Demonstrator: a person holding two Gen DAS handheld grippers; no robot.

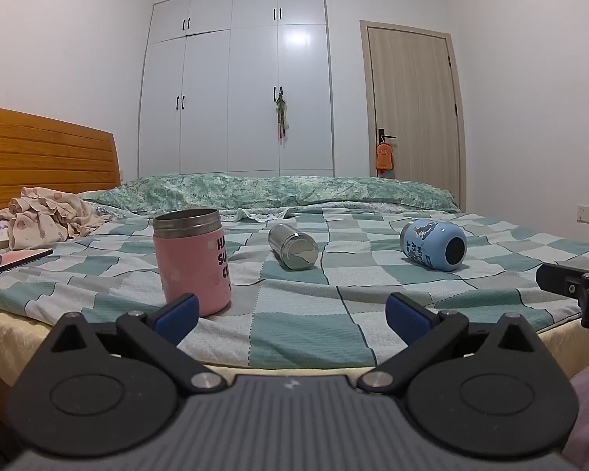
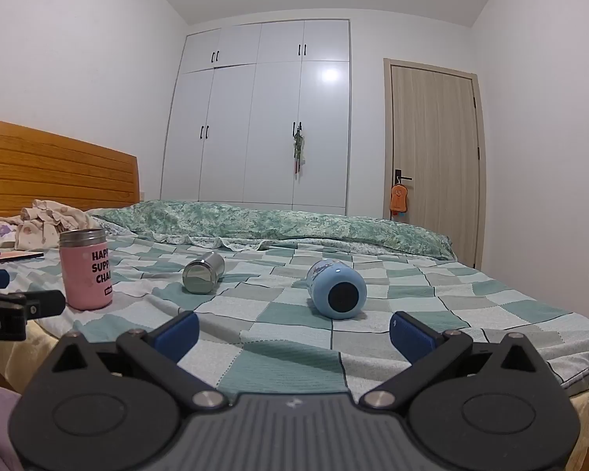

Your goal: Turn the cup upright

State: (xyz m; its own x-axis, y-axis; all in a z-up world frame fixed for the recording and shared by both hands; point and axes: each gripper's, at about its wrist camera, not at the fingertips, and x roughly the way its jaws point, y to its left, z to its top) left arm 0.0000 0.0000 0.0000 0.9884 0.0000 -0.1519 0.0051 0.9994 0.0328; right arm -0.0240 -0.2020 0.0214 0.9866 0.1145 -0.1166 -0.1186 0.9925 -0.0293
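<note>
Cups lie tipped: blue cup (image 2: 337,289) dead ahead of your right tool (image 2: 293,333), base toward you. Both tools gape wide, empty; left tool (image 1: 291,314) sits farther off.

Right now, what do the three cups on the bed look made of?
Upright pink cup: probably steel under a matte pink coat; bare metal rim. Small silver cup lying down: polished steel, mirror-like base. Blue cup lying down: glossy blue coat, black base; core unclear.
</note>
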